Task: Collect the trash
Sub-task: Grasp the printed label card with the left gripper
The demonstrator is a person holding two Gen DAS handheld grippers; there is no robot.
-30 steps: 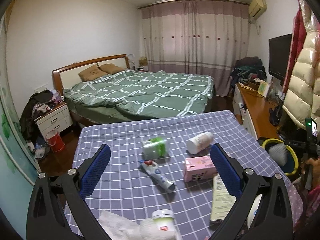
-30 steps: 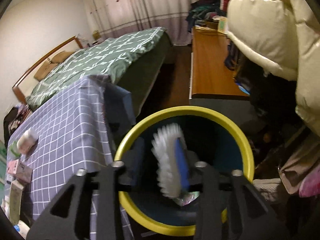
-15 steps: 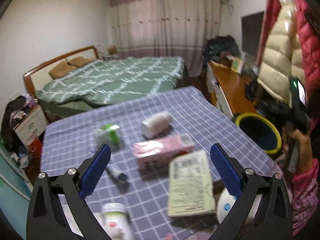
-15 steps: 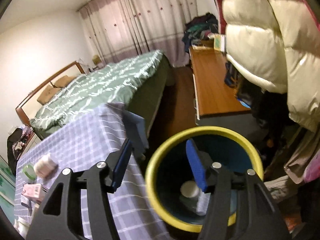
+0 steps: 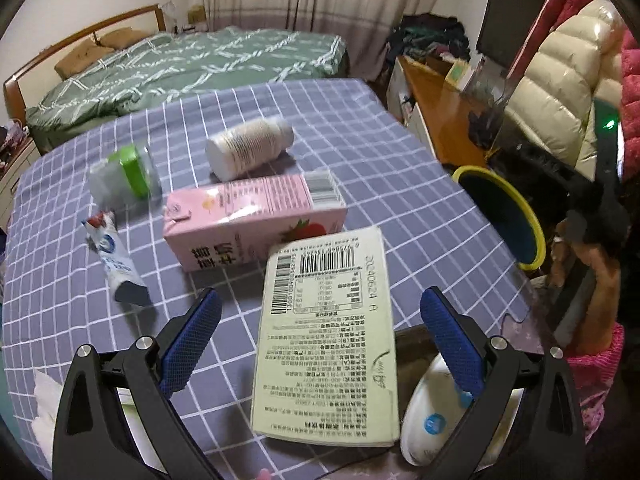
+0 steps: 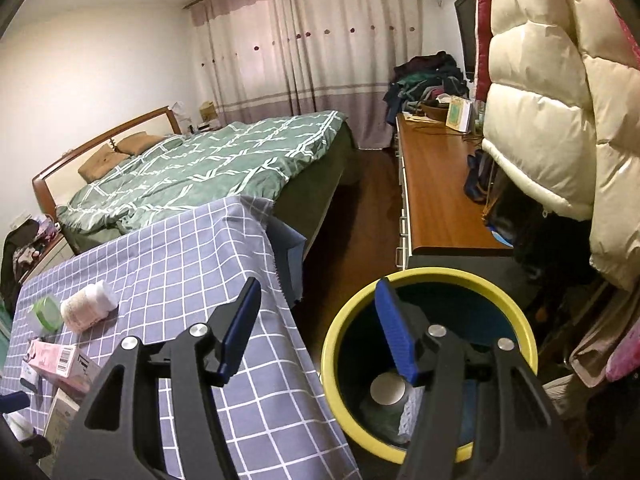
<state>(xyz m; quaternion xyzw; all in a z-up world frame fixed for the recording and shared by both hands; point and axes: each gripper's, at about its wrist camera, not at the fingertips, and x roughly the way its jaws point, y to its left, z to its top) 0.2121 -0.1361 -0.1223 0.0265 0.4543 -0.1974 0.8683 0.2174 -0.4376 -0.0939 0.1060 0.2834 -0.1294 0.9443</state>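
Observation:
On the checked purple table (image 5: 360, 132) lie a flat cream box (image 5: 328, 344), a pink milk carton (image 5: 256, 220), a white bottle (image 5: 250, 148), a clear jar with a green band (image 5: 122, 178) and a squeezed tube (image 5: 114, 256). My left gripper (image 5: 320, 336) is open, its fingers on either side of the cream box, just above it. My right gripper (image 6: 316, 328) is open and empty over the rim of the yellow-rimmed bin (image 6: 428, 280), which holds trash, including a round white lid (image 6: 386, 390). The bin also shows in the left wrist view (image 5: 504, 200).
A white bowl (image 5: 432, 416) and crumpled tissue (image 5: 44, 404) sit at the table's near edge. A wooden desk (image 6: 436, 196) and hanging puffer coats (image 6: 560, 100) stand to the right of the bin. A green bed (image 6: 208, 168) lies behind the table.
My right gripper opened and dropped the white item into the bin, then pulled back up. My left gripper moved forward and down over the cream box.

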